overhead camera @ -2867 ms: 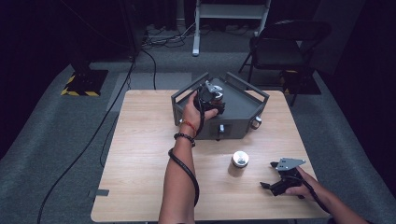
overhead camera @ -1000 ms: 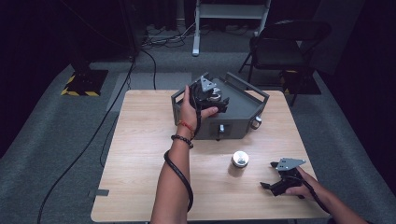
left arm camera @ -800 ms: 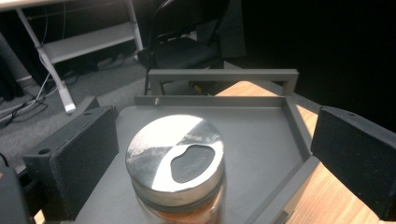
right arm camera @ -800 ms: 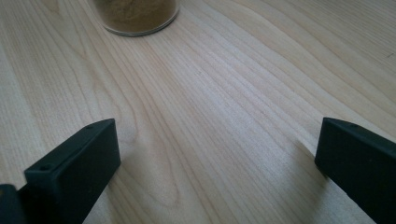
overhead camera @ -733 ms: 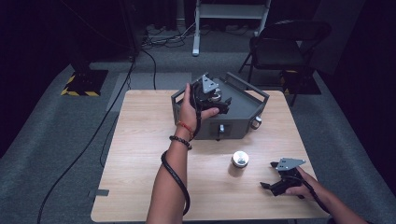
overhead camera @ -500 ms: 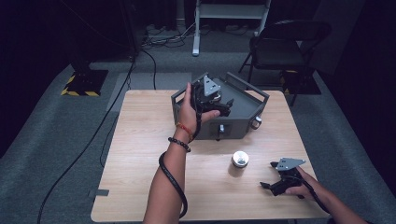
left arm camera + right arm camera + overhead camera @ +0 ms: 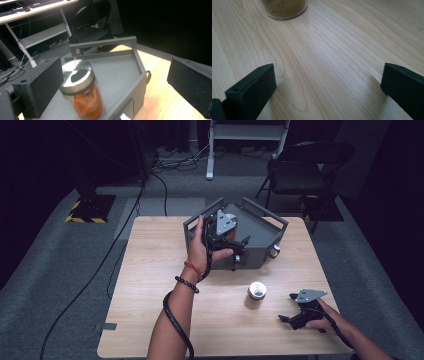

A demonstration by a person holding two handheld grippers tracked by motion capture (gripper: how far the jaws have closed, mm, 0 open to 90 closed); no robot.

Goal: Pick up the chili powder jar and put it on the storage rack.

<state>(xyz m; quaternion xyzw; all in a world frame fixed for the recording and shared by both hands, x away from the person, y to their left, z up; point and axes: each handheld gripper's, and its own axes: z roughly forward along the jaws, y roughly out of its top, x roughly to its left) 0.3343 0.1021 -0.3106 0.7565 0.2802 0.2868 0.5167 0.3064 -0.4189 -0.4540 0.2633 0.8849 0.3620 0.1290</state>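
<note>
A clear jar point(image 7: 82, 97) with a metal lid and orange contents stands upright in the grey metal tray point(image 7: 120, 72). My left gripper point(image 7: 115, 87) is open around it; the jar sits close to the left jaw and far from the right one. In the high view that left gripper point(image 7: 231, 240) hovers over the tray's point(image 7: 257, 254) near left corner. A second jar point(image 7: 257, 291) with a pale lid stands on the wooden table point(image 7: 150, 285). My right gripper point(image 7: 287, 307) rests low on the table to its right, open, and its view shows that jar's base point(image 7: 284, 8) of brown powder ahead.
The tray has raised bar handles point(image 7: 265, 215) and a knob point(image 7: 273, 251) on its front wall. A black folding chair point(image 7: 300, 170) stands behind the table. Cables point(image 7: 175, 330) trail from the left gripper along the forearm.
The left hand has shifted and turned a little over the tray, so the gripper's grey plate now faces up. The right gripper and the pale-lidded jar have stayed put.
</note>
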